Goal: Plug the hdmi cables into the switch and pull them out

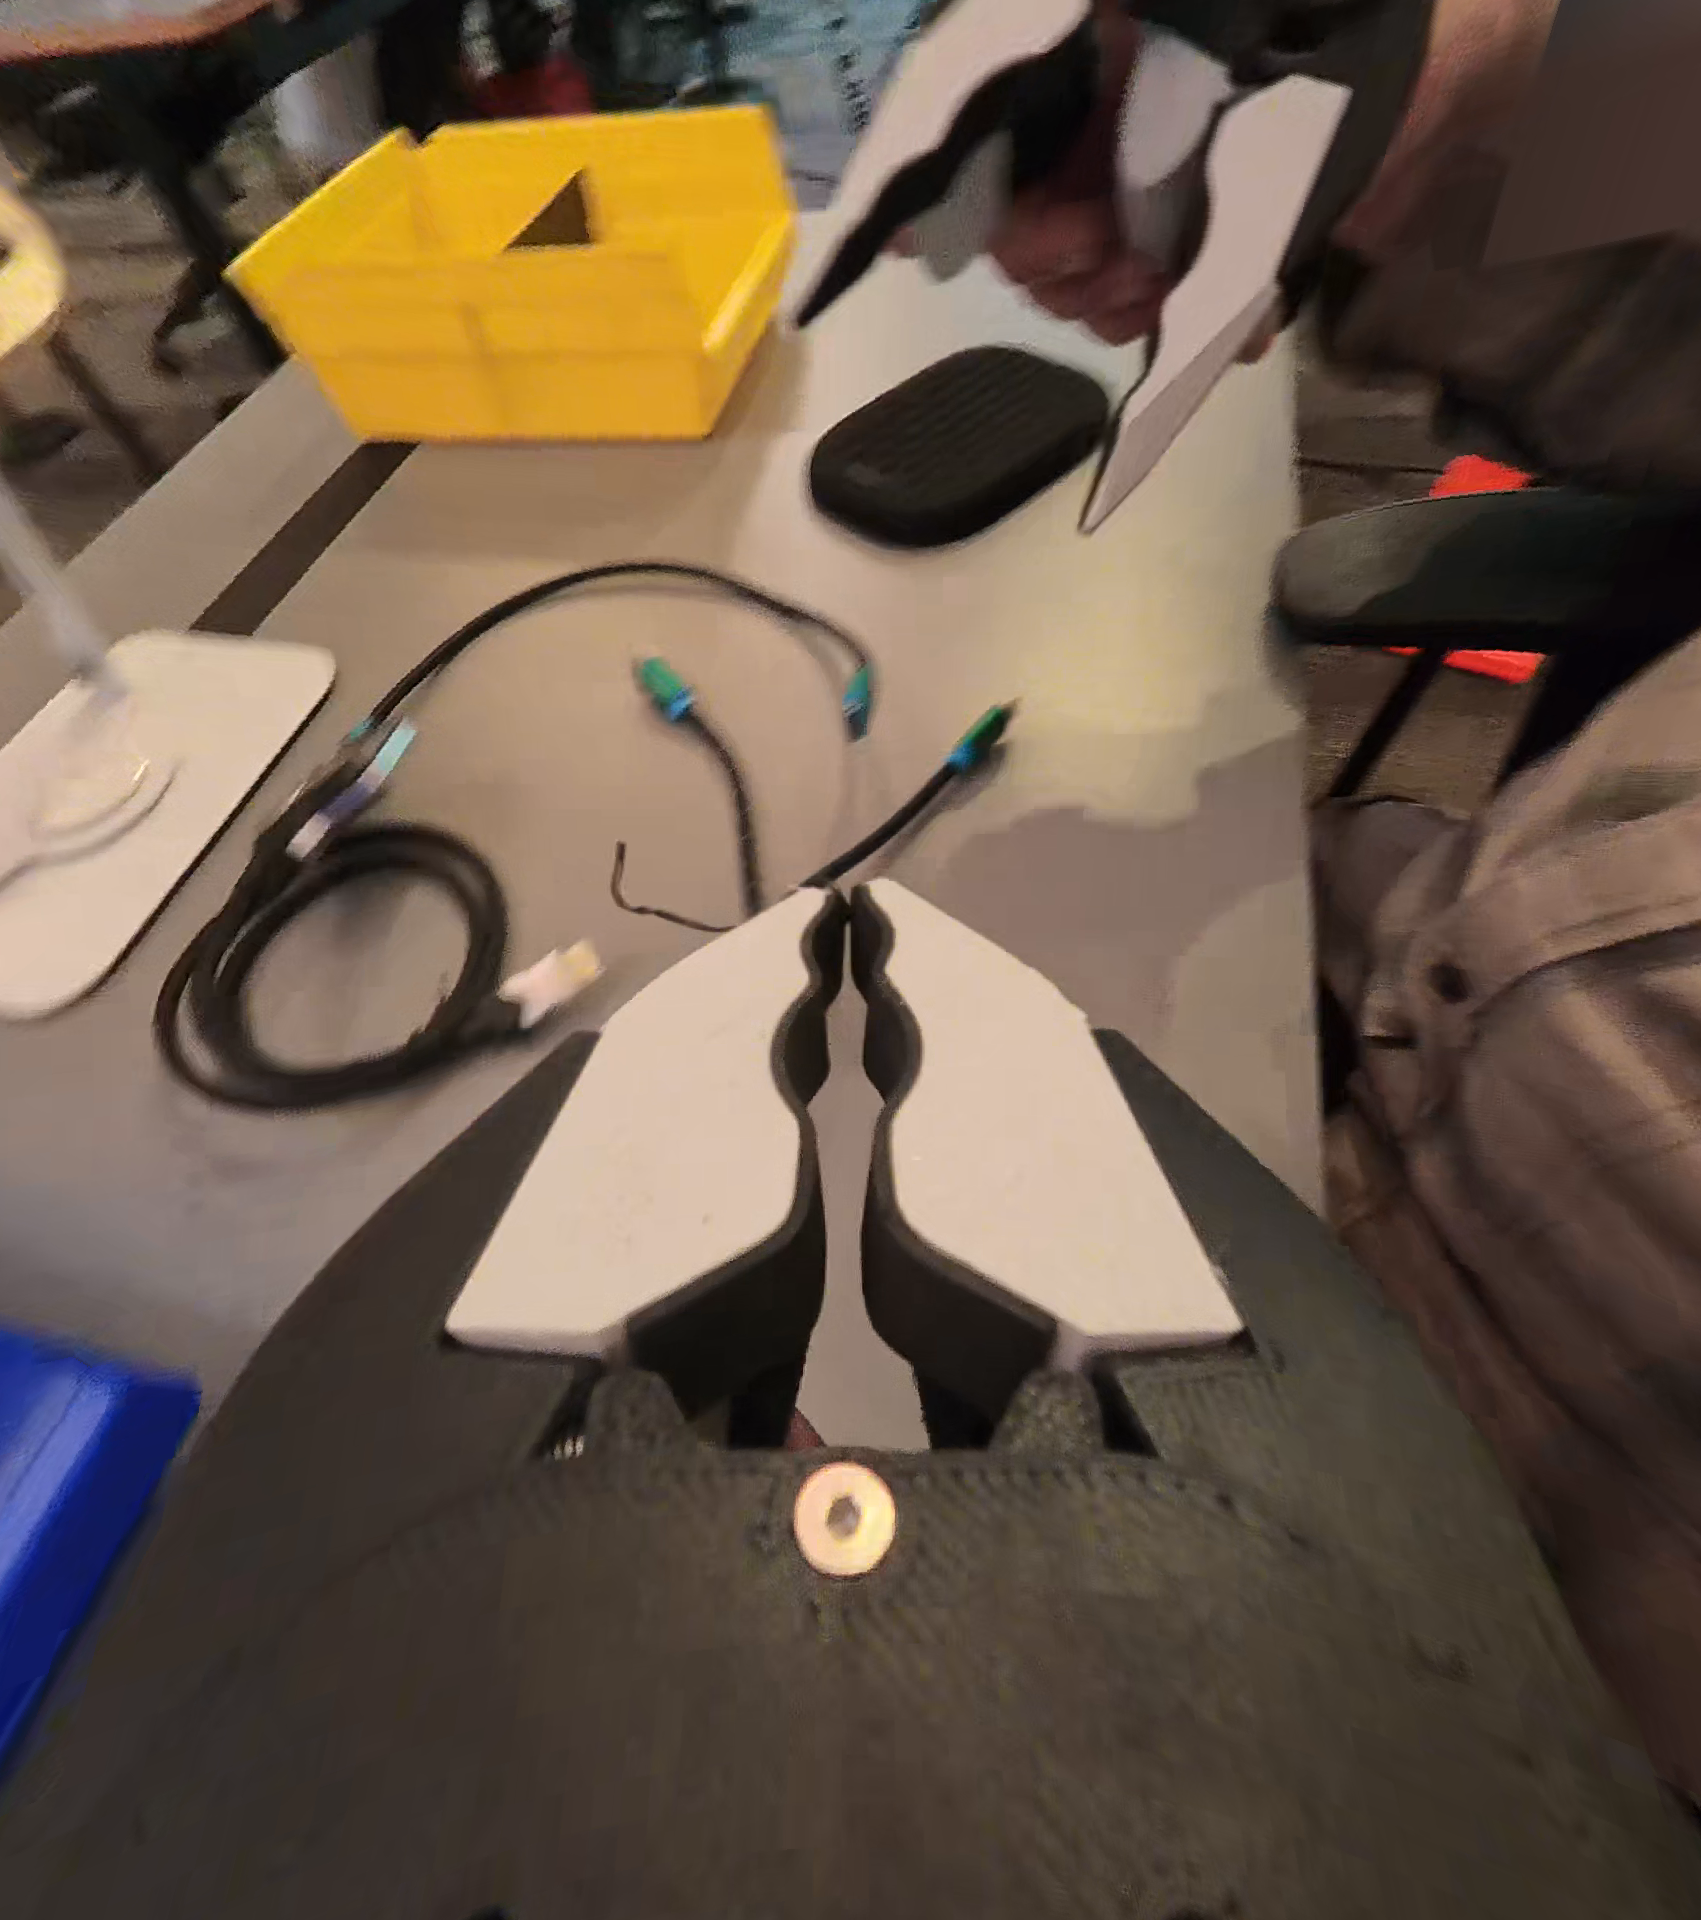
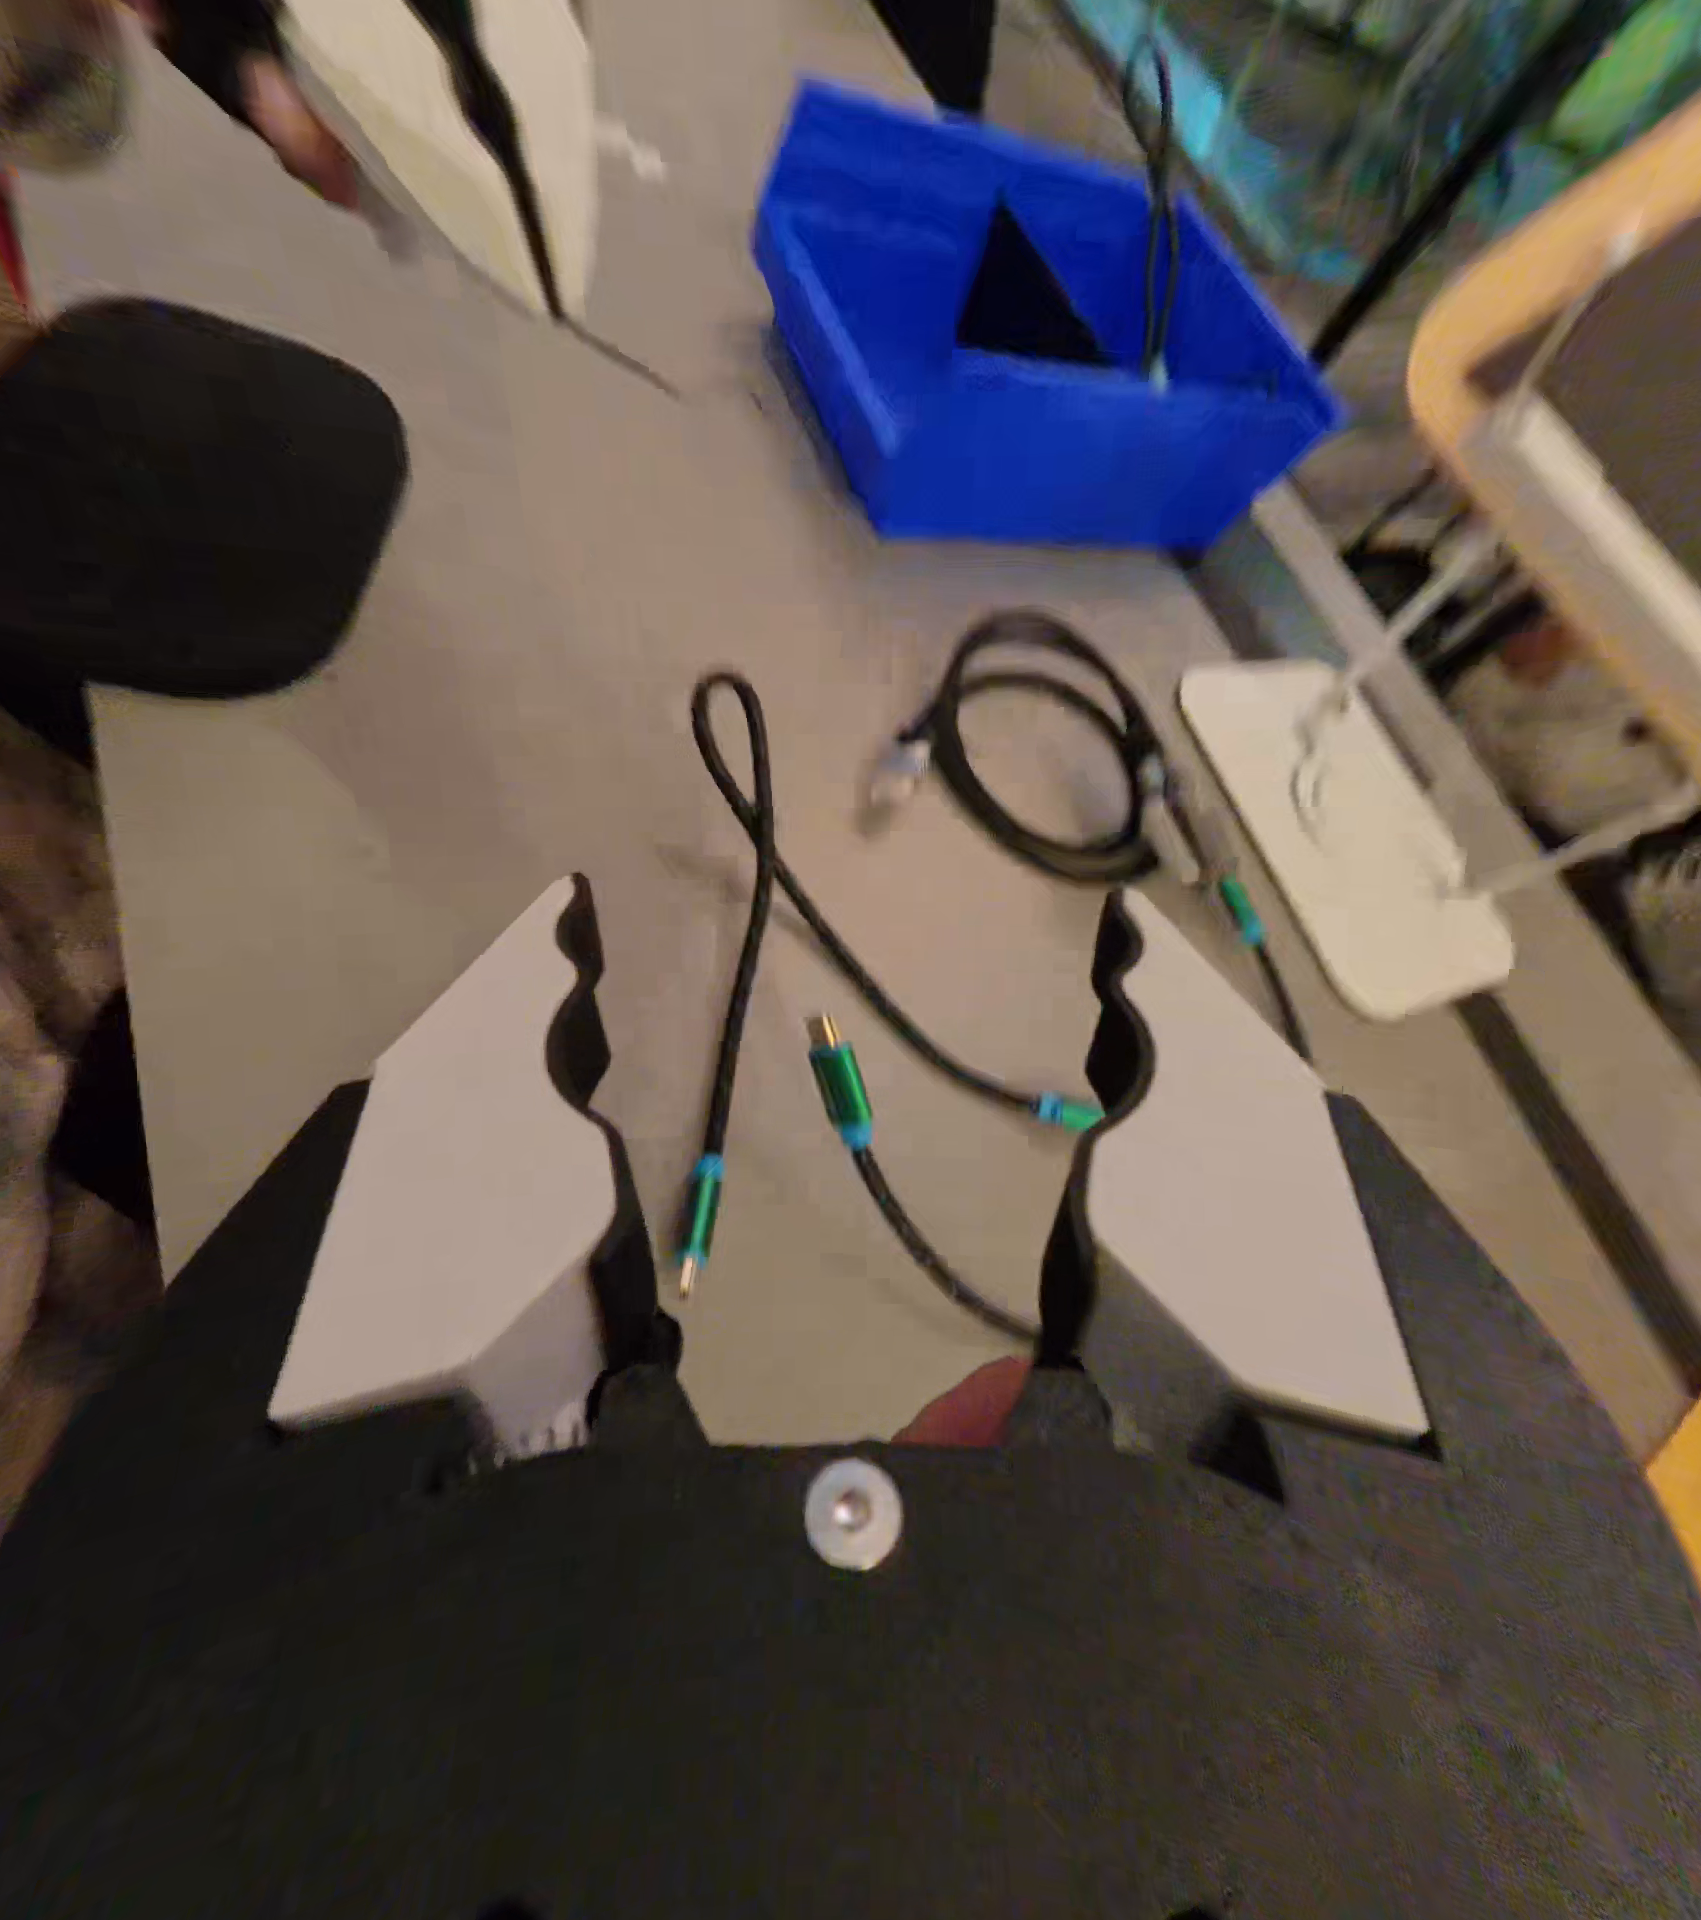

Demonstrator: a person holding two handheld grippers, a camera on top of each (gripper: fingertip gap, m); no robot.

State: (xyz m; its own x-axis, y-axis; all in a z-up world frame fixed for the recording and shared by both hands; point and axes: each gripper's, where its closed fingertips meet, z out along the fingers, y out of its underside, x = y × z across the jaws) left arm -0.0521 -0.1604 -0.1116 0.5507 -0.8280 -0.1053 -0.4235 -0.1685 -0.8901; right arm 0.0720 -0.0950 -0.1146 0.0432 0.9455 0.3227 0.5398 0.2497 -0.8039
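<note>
The small grey switch (image 1: 337, 795) lies left of centre on the grey table (image 1: 1085, 644), with one teal-ended plug (image 1: 387, 746) in it; it also shows in the right wrist view (image 2: 1173, 821). Three green HDMI plugs lie loose: one (image 1: 664, 691), a second (image 1: 856, 701) and a third (image 1: 976, 738). They lie between my right gripper's fingers (image 2: 706, 1216), (image 2: 841, 1091), (image 2: 1069, 1114). My left gripper (image 1: 846, 904) is shut and empty above the cables. My right gripper (image 2: 846, 899) is open and empty above the plugs; it also shows in the left wrist view (image 1: 950, 416).
A coiled black cable (image 1: 326, 987) with a pale plug lies by the switch. A white stand base (image 1: 98, 810) is at the left, a yellow bin (image 1: 534, 312) at the back, a blue bin (image 2: 1012, 364) near me, and a black ribbed pad (image 1: 960, 447). A person's plaid sleeve (image 1: 1552, 1143) is at the right.
</note>
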